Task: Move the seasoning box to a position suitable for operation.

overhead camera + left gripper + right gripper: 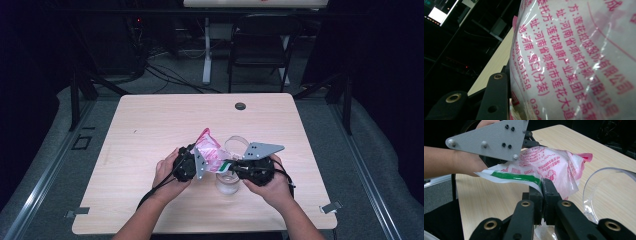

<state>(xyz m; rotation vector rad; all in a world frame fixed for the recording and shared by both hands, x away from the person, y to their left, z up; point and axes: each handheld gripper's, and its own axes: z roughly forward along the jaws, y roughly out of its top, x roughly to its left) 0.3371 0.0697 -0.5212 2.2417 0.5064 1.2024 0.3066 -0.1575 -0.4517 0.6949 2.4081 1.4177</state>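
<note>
A pink-and-white printed plastic bag (207, 150) hangs above the middle of the table, stretched between both grippers. My left gripper (199, 162) is shut on its left side; in the left gripper view the bag (574, 62) bulges against the one black finger (496, 95) that shows. My right gripper (542, 183) is shut on the bag's green-striped edge (519, 176), jaws pressed together on the film. The left gripper's grey plate (491, 137) sits over the bag (554, 165) in the right gripper view. A small clear glass (227, 184) stands under the right gripper (231, 167).
A clear round plastic container (236, 145) lies just behind the bag, and its rim (609, 192) curves to the right of my right jaws. The light wooden table (150, 130) has a cable hole (240, 106) near its far edge. A black chair (262, 45) stands beyond it.
</note>
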